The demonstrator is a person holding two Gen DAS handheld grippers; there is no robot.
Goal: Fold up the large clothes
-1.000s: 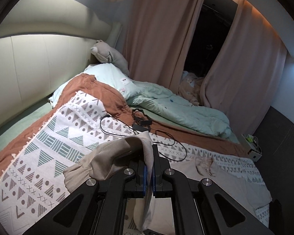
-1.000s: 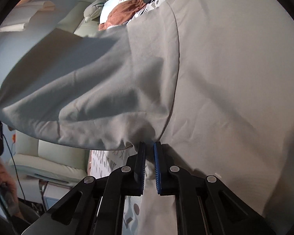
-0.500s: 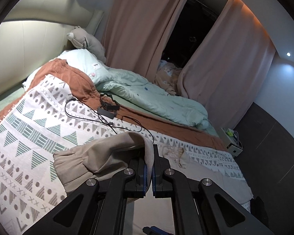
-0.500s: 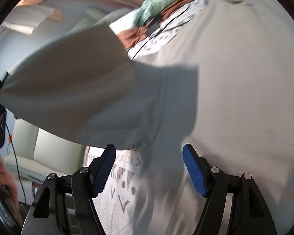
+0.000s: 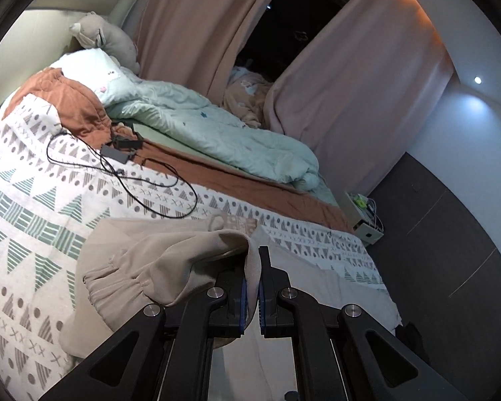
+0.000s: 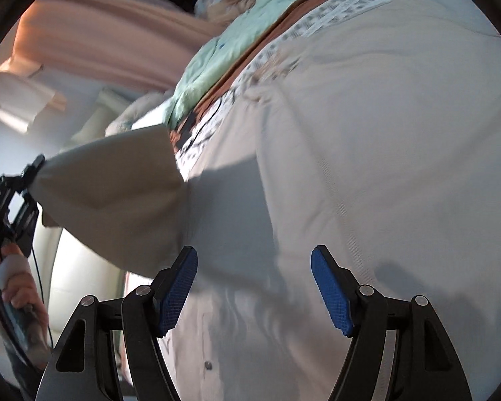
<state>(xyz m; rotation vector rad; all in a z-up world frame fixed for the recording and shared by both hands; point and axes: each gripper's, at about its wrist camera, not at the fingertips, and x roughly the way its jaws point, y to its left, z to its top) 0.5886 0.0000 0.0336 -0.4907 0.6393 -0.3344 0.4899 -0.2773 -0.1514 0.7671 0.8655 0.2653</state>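
Note:
A beige garment (image 5: 170,267) lies spread on the patterned bedspread (image 5: 33,183). My left gripper (image 5: 254,267) is shut on a fold of its sleeve, and the gathered cuff (image 5: 117,287) hangs to the left of the fingers. In the right wrist view the garment's body (image 6: 367,133) fills the frame, and my right gripper (image 6: 254,257) stands open above it with nothing between its blue pads (image 6: 178,287). At that view's left edge the left gripper (image 6: 20,193) holds the sleeve (image 6: 110,183) stretched out, with a person's hand (image 6: 20,287) below it.
A black charger and its looping cable (image 5: 117,152) lie on the bedspread beyond the garment. A mint duvet (image 5: 217,133), a rust blanket (image 5: 73,100) and a plush toy (image 5: 103,33) sit toward the headboard. Pink curtains (image 5: 334,100) and a box (image 5: 364,224) stand past the bed's far side.
My right gripper has opened and let go of the garment, then drawn up and back from it. My left gripper has carried the sleeve across the bed, still shut on it.

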